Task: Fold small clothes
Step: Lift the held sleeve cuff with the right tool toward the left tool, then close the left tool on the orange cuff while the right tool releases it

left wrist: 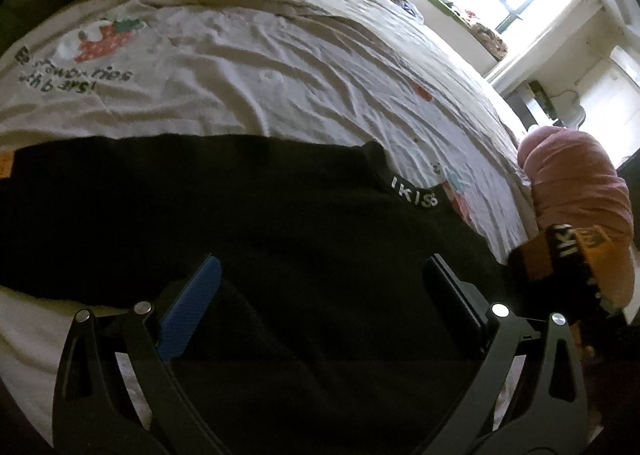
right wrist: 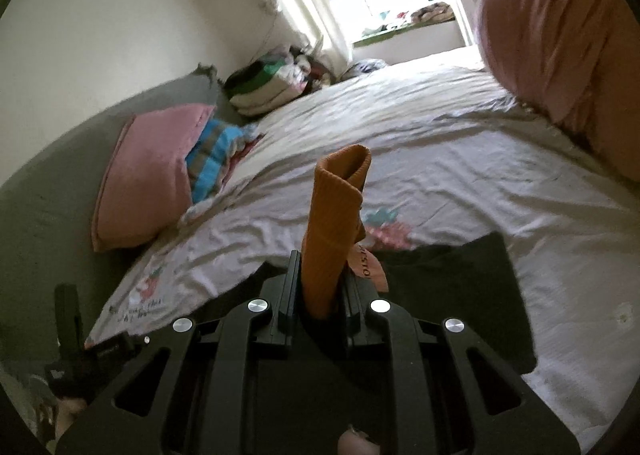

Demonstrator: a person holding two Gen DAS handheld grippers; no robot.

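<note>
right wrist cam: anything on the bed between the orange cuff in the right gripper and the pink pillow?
Nothing but wrinkled printed bedsheet between the orange cuff held in the right gripper and the pink pillow, as the right wrist view shows.

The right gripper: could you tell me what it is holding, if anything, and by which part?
The right gripper is shut on an orange ribbed cuff of the black garment, gripping its lower end. The left gripper holds nothing.

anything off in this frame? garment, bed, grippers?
Nothing damaged or spilled. The right gripper is shut on the black garment's orange ribbed cuff, which sticks up past its fingers. The left gripper hangs open over the garment. The bed sheet is wrinkled.
</note>
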